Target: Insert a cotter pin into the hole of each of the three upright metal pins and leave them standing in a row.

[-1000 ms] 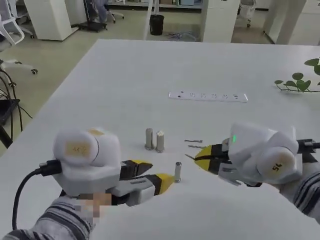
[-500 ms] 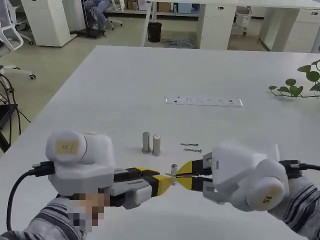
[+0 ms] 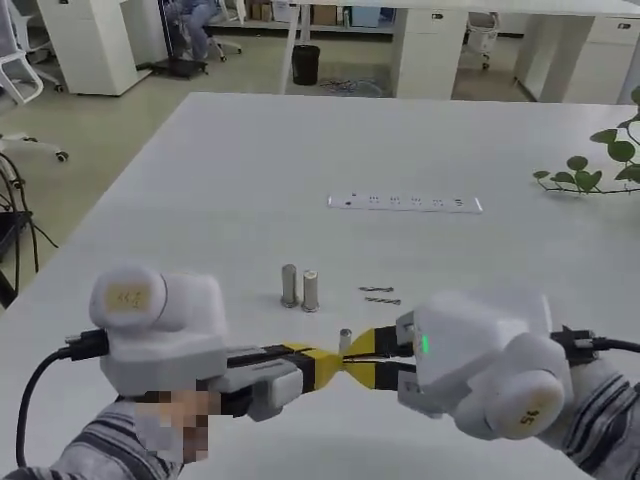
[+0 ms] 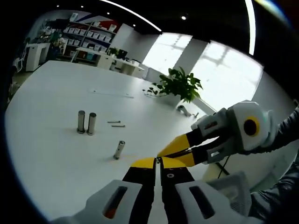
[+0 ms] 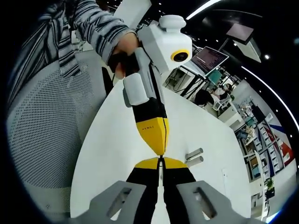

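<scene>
Tools are converging since a second ago: left tool (image 3: 330, 362) and right tool (image 3: 358, 360) tips touching, metal pin (image 3: 346, 338) standing just beyond. Right is clamping a cotter pin (image 5: 160, 170); left is pinched together. You're likely regripping; next, aim for the hole.

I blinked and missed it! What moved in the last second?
The right gripper swung left to the left gripper; they now meet tip to tip before the lone pin. The right one grips a cotter pin. The left gripper, the pin pair and the loose cotter pins stayed put.
</scene>
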The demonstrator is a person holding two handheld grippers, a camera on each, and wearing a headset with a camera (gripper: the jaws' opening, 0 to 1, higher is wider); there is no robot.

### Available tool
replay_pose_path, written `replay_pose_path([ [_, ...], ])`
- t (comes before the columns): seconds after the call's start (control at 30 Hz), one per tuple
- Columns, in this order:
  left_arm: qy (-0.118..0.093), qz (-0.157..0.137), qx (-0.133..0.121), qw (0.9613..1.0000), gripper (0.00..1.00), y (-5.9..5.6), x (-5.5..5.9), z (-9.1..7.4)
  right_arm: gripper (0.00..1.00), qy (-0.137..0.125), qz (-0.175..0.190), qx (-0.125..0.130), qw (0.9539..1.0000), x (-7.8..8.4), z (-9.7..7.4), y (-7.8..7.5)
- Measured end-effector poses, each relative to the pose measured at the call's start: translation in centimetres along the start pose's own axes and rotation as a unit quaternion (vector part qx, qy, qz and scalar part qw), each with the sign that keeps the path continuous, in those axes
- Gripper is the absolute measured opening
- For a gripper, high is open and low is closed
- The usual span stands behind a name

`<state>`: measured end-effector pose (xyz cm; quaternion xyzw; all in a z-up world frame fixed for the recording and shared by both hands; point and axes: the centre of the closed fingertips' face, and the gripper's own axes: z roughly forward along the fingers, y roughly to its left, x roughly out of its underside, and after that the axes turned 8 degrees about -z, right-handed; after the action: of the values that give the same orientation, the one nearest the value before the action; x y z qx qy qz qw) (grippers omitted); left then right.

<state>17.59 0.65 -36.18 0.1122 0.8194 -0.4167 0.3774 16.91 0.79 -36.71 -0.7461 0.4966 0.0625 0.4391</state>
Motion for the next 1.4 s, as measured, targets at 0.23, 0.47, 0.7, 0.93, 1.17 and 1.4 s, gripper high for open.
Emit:
replay_pose_path([
  [0.23, 0.002, 0.008, 0.003, 1.0000, 0.00, -0.2, 0.3, 0.0, 0.00, 0.002, 0.000, -0.002, 1.0000, 0.1, -0.1, 0.2],
  [0.47, 0.010, 0.048, 0.004, 0.9988, 0.00, -0.5, 0.5, -0.1, 0.00, 0.009, -0.004, -0.004, 0.9999, 0.1, -0.1, 0.3],
  [0.7, 0.021, 0.106, 0.019, 0.9939, 0.00, -1.1, 1.2, -0.3, 0.00, 0.021, 0.012, -0.009, 0.9997, 0.9, -0.4, 0.2],
  [0.93, 0.056, 0.176, 0.010, 0.9827, 0.00, -0.8, 2.3, -0.2, 0.00, 0.023, 0.002, -0.032, 0.9992, 0.9, -0.5, 1.2],
  [1.17, 0.090, 0.252, 0.001, 0.9636, 0.00, -0.8, 3.1, -0.2, 0.00, 0.021, -0.004, -0.055, 0.9983, 0.8, -0.3, 2.2],
  [1.4, 0.102, 0.286, 0.002, 0.9527, 0.00, -0.9, 3.3, -0.2, 0.00, 0.025, -0.008, -0.070, 0.9972, 0.9, -0.1, 2.9],
])
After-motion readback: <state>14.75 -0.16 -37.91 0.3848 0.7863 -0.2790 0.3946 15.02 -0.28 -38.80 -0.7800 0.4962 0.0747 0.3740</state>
